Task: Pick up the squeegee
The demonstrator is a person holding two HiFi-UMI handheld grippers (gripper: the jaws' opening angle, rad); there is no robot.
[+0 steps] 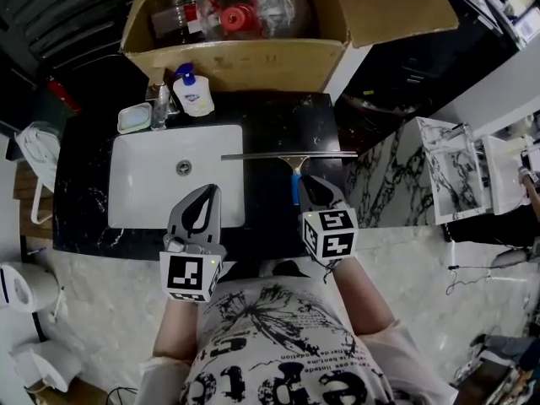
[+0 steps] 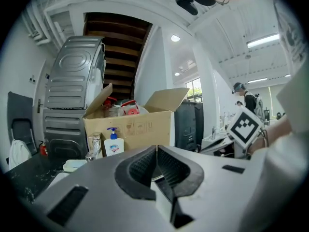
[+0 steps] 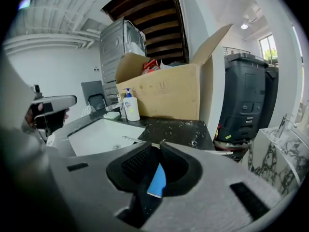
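The squeegee [image 1: 287, 155] lies on the black counter right of the sink, its long metal blade crosswise and its blue handle pointing toward me. My right gripper [image 1: 309, 182] hovers at that handle. In the right gripper view the blue handle [image 3: 157, 180] shows in the hollow between the jaws, whose tips [image 3: 155, 145] stand slightly apart; I see no pad pressing on it. My left gripper [image 1: 208, 191] hangs over the sink's front edge, shut and empty, with its tips [image 2: 157, 148] meeting.
A white sink [image 1: 139, 194] is set in the black counter. Behind it stand a faucet [image 1: 160, 104], a soap dish [image 1: 133, 118], a soap bottle [image 1: 192, 91] and an open cardboard box [image 1: 236, 57]. A marble-patterned unit [image 1: 447, 167] stands at the right, and a black bin [image 3: 246, 105] beyond the counter.
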